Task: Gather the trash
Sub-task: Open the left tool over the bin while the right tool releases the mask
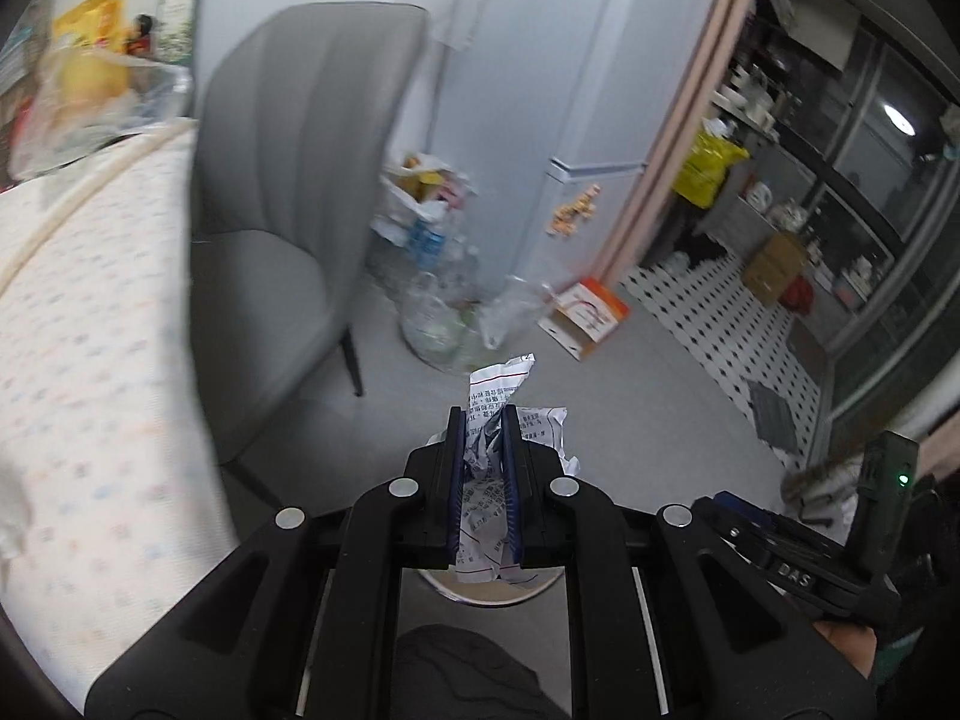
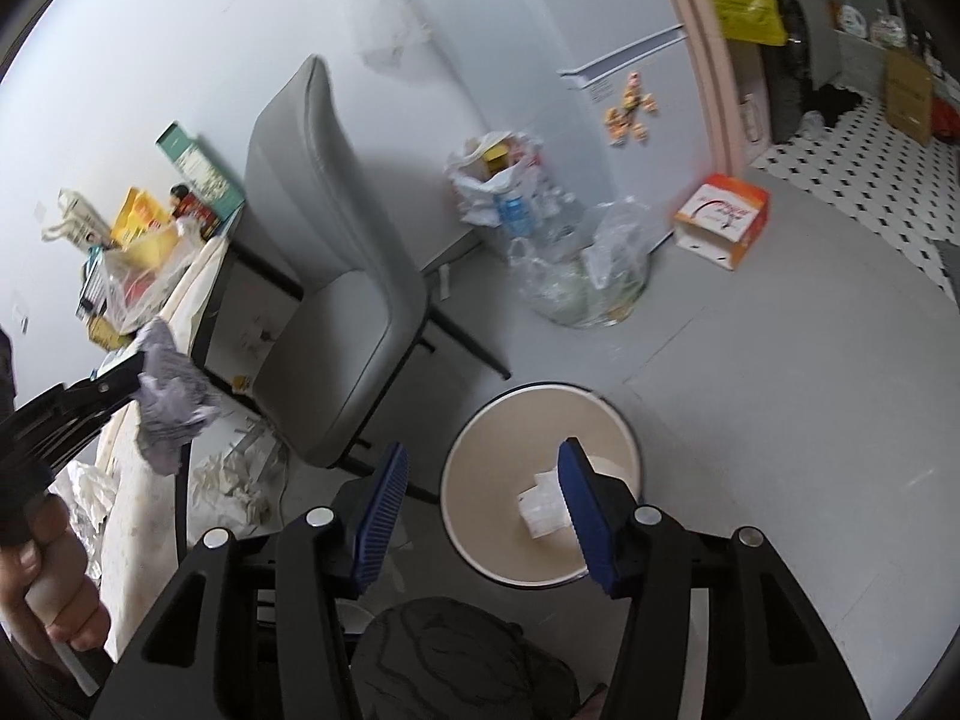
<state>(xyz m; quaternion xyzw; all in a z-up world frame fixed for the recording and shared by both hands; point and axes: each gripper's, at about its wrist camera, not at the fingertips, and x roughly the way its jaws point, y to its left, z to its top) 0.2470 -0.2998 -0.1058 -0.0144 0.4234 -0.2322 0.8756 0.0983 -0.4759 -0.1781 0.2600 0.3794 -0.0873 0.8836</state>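
My left gripper (image 1: pixel 483 414) is shut on a crumpled sheet of printed white paper (image 1: pixel 501 381), which sticks out above and below the blue pads. In the right wrist view the same gripper (image 2: pixel 129 381) holds that paper wad (image 2: pixel 171 414) over the table edge at the left. The right gripper (image 2: pixel 483 450) is open with nothing between its fingers. It hangs above a round white bin (image 2: pixel 543 387) on the floor. A small folded white scrap (image 2: pixel 543 507) lies inside the bin. A sliver of the bin's rim (image 1: pixel 498 599) shows under the left gripper.
A grey chair (image 2: pixel 336 276) stands between the cloth-covered table (image 1: pixel 90 330) and the bin. Clear plastic bags of bottles (image 2: pixel 576 276) and an orange box (image 2: pixel 723 219) sit by the fridge (image 2: pixel 630 30). Crumpled tissues (image 2: pixel 234 480) lie under the table. A hand (image 2: pixel 42 588) grips the left handle.
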